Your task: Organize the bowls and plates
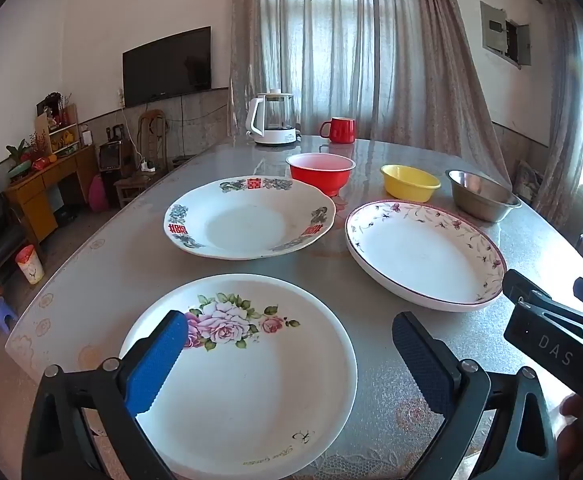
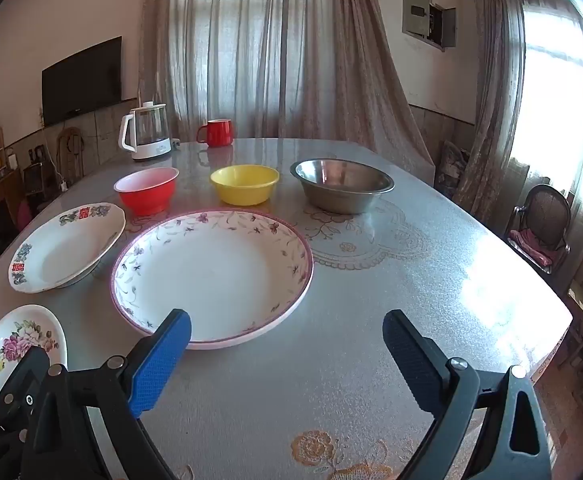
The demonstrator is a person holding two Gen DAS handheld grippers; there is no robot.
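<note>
Rose plate [image 1: 243, 380] near table edge [image 1: 63, 320], perhaps overhanging, both tongs [image 1: 291, 364] [image 2: 287, 360] spread.

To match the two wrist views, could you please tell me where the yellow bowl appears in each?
Left wrist: yellow bowl is upper right of centre, between the red bowl and the steel bowl.
Right wrist: upper centre, between the same two bowls.
Shared landmark: the red mug behind it.

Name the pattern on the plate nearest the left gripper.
Pink roses with green leaves on white plate; left wrist view.
</note>
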